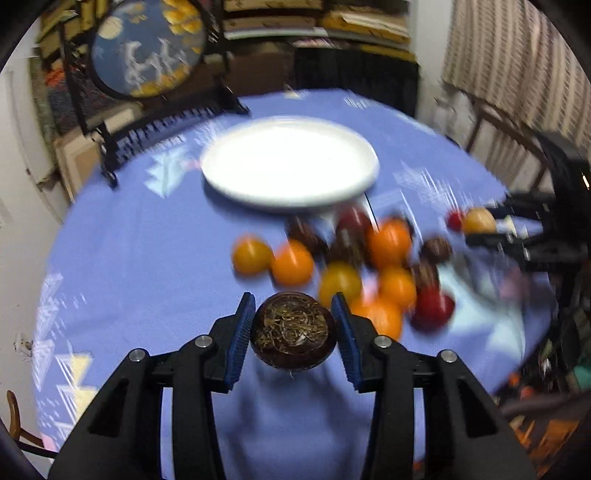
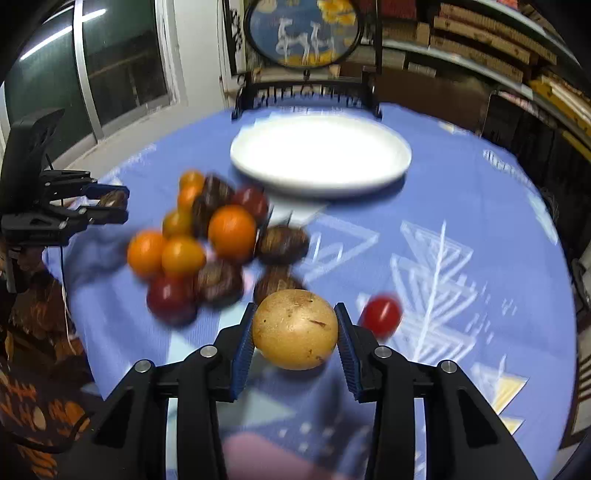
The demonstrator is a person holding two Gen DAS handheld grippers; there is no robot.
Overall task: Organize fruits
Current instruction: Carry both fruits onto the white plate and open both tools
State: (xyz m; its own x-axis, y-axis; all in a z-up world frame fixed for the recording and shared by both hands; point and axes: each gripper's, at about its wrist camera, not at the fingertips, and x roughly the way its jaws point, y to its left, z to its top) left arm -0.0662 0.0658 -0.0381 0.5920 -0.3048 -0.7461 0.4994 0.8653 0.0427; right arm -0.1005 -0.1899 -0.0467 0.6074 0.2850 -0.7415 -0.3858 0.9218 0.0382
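Fruit fills both wrist views. At the lower centre of the left wrist frame, the left gripper [image 1: 293, 334] has its blue ribbed fingers [image 1: 240, 341] closed on a dark brown passion fruit [image 1: 293, 336], round and glossy, its top crusted with dry tan fibres. At the lower centre of the right wrist frame, the right gripper [image 2: 295, 332] clamps a tan passion fruit [image 2: 295, 329] between its own blue pads; that skin is matte, smooth and speckled with small brown marks.

A round bench sits under a periwinkle tablecloth [image 1: 147, 240] printed with pale geometric triangles. In the upper middle of each frame lies a wide, shallow white plate [image 2: 321, 182], glossy, with nothing on it. Below the plate sits a loose fruit pile [image 2: 207, 240], heaped on the cloth: smooth round oranges [image 2: 232, 232], about six in the right wrist view (motion blur makes the count uncertain), several dark wrinkled brown fruits [image 2: 282, 243], and two deep red ones [image 2: 170, 299]. One bright red tomato [image 2: 381, 314] lies apart from the pile, just right of the right gripper's fingers.

At the top of the frame, beyond the plate, stands a round blue decorative panel [image 2: 303, 31] with two white deer, held in a dark frame.
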